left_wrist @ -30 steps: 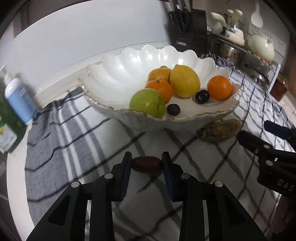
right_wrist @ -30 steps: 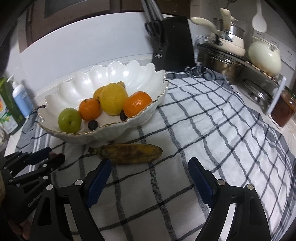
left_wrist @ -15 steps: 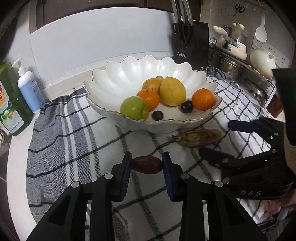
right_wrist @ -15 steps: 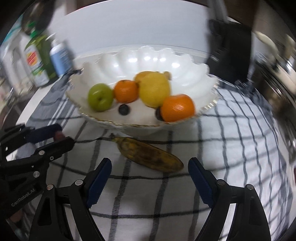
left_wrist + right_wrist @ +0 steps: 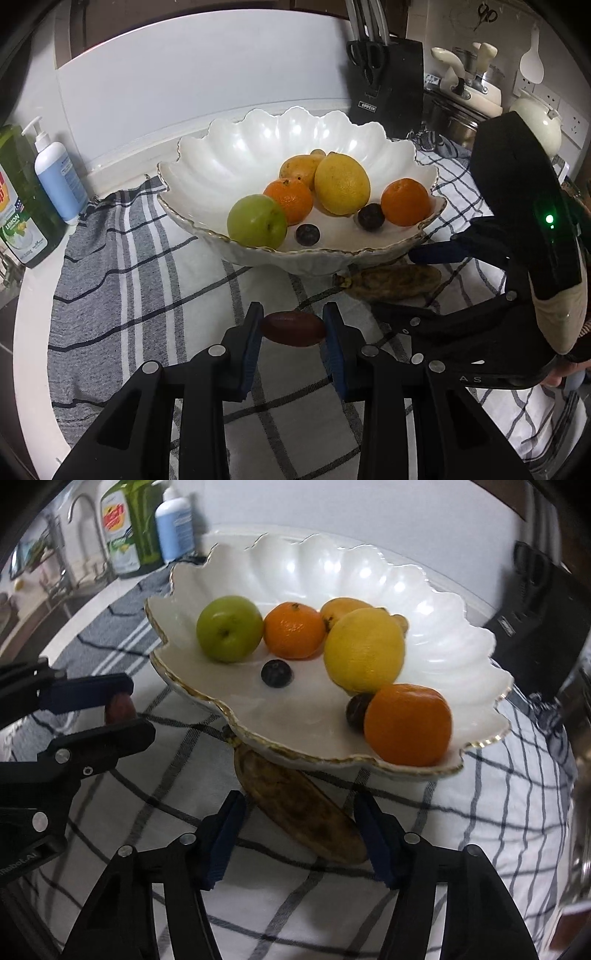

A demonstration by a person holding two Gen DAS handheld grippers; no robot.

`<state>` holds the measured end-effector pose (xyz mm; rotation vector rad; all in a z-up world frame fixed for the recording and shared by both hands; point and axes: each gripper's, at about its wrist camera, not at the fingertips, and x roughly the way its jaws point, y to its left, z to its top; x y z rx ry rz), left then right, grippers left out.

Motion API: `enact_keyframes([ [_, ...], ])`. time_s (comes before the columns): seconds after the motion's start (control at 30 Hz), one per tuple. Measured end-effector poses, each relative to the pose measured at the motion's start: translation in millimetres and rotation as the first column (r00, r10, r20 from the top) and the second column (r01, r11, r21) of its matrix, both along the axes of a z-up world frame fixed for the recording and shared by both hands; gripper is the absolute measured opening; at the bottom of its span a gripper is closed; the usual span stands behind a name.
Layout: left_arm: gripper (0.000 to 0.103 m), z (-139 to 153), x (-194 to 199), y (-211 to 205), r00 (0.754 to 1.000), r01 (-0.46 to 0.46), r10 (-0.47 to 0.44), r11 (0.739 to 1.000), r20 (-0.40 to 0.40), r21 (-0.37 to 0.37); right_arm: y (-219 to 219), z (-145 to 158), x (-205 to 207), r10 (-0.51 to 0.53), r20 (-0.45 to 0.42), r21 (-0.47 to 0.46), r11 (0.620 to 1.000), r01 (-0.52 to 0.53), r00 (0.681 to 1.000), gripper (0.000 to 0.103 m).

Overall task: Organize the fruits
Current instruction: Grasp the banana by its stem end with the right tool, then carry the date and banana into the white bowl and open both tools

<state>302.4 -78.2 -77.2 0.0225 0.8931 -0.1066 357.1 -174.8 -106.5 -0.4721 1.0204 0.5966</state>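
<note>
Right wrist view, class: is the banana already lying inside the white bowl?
No, the banana lies on the checked cloth beside the bowl, between the right gripper fingers.

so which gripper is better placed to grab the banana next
Right. The right gripper has open jaws straddling the banana on the cloth, while the left gripper is already shut on a dark red fruit.

Home kitchen: knife block [image 5: 386, 79], pots [image 5: 456, 118], dish soap [image 5: 20, 199].
</note>
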Motion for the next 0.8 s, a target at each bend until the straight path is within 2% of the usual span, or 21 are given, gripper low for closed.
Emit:
enact_keyframes([
  [0.07,0.033,-1,2,0,1.0,-0.002,0.002,1.0,-0.003,0.004,0,-2,4,0.022,-0.012,0.005,1.0,-0.022,1.0,0.059],
  [0.13,0.033,-1,4,-1,1.0,-0.002,0.002,1.0,-0.004,0.005,0,-3,7,0.034,-0.029,0.025,0.999,-0.033,0.999,0.052],
  [0.37,0.033,1,6,2,1.0,0.002,-0.002,1.0,0.0,0.004,-1,-1,2,0.051,-0.073,0.064,0.997,-0.046,0.996,0.04],
  [0.6,0.033,7,-3,7,1.0,0.01,-0.01,1.0,0.014,-0.006,-4,9,-19,-0.019,-0.154,0.139,0.989,0.041,0.988,0.035],
  [0.8,0.033,17,-15,15,0.999,0.016,-0.016,1.0,0.038,-0.013,-5,19,-41,-0.135,-0.14,0.186,0.969,0.16,0.981,0.033],
])
